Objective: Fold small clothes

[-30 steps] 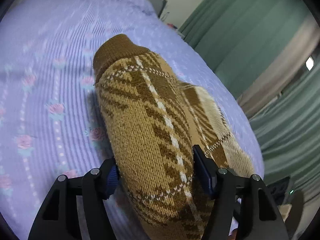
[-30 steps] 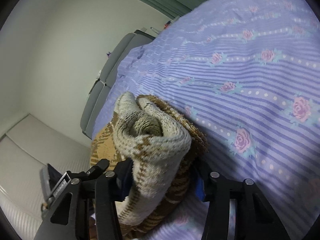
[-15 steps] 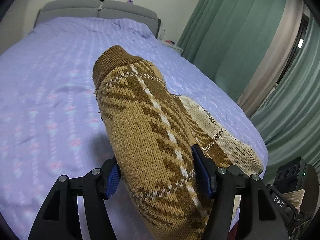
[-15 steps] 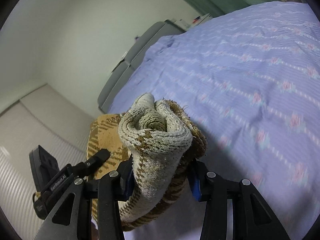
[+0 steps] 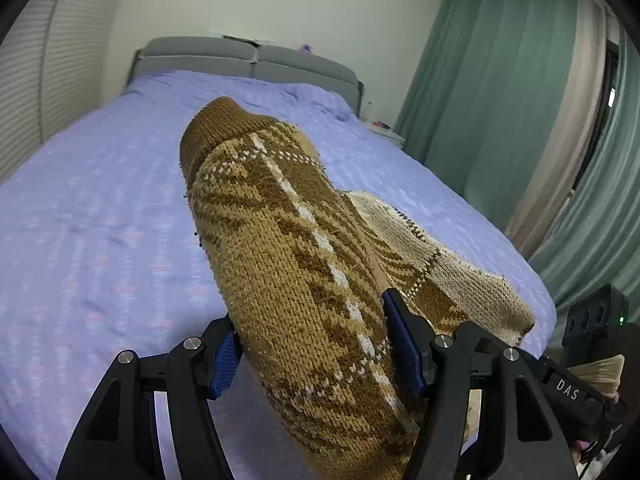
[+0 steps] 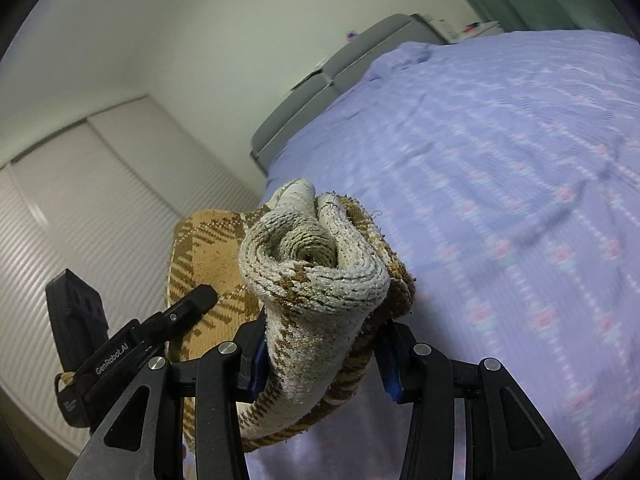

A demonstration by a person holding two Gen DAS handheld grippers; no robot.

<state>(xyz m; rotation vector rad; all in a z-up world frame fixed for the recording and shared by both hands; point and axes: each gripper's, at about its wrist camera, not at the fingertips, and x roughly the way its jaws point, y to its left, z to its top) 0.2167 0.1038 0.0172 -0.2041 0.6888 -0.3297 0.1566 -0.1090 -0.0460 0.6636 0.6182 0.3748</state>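
Left wrist view: the left gripper (image 5: 314, 346) pinches a thick bundle of the brown plaid knitted sweater (image 5: 288, 248) between its blue pads, jaws pressed into the knit on both sides. The sweater is held up in the air above the bed (image 5: 100, 208), which wears a lilac flowered cover; the cloth does not appear to touch the bed. Its long axis runs away from the camera toward the grey headboard (image 5: 248, 60), with the plain brown ribbed band at the far, upper end. A paler inside face of the knit spills off to the right toward the other gripper, whose body shows at the lower right edge. Green curtains (image 5: 500, 80) hang at the right.

Right wrist view: the right gripper (image 6: 320, 356) clamps another bunched part of the same sweater (image 6: 316, 276), pale reverse side outward and rolled into a wad that points up and away. The plaid face trails left toward the left gripper (image 6: 192, 300).

Judged from this, the garment is in the lift-and-carry part of a fold, held at two points. The next move likely calls for lowering it onto the bed and spreading both held ends apart so it lies flat before any fold line is made.
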